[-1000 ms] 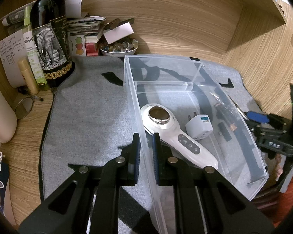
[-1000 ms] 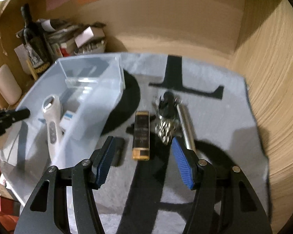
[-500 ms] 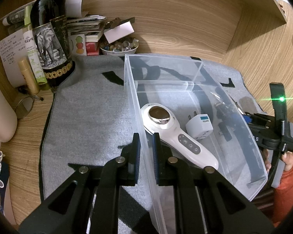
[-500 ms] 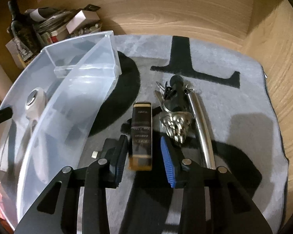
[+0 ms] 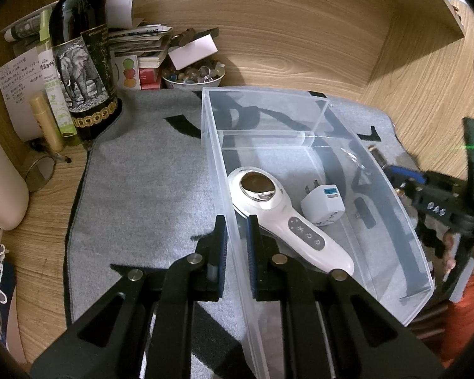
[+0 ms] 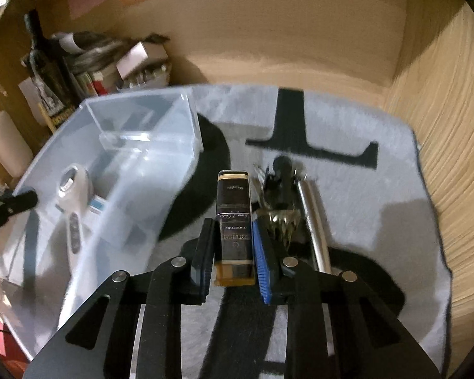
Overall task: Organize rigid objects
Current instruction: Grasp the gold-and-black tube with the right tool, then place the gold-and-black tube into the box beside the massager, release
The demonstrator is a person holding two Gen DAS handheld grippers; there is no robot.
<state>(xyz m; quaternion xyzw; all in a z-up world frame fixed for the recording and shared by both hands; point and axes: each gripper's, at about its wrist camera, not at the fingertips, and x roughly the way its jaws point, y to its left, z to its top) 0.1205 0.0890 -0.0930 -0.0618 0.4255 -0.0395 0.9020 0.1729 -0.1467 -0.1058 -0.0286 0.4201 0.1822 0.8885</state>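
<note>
A wood-grain tabletop [image 5: 300, 63] with wooden walls surrounds you, covered by a grey felt mat with black markings [image 5: 148, 195]. In the left wrist view your left gripper [image 5: 236, 221] has its jaws closed on the near left wall of the clear plastic storage bin [image 5: 404, 221], one jaw outside and one inside. Inside the bin lie a white handheld device with a round metal head [image 5: 281, 211] and a white plug adapter with a blue label [image 5: 324, 203]. A dark wine bottle with an elephant label [image 5: 82, 63] stands at the upper left of that frame.

In the right wrist view your right gripper [image 6: 232, 221] is clamped on a dark, narrow rectangular box with gold ends and pale lettering [image 6: 233, 211], which sits at the centre of the frame, right of the bin. Whether it is off the mat, you cannot tell. Just to its right lie a cluster of dark keys with a gold ornament [image 6: 281, 202] and a silver metal cylinder [image 6: 316, 221], partly overlapping. This view is blurred, so the lettering is only partly readable, and the jaws cover the box's lower sides.
</note>
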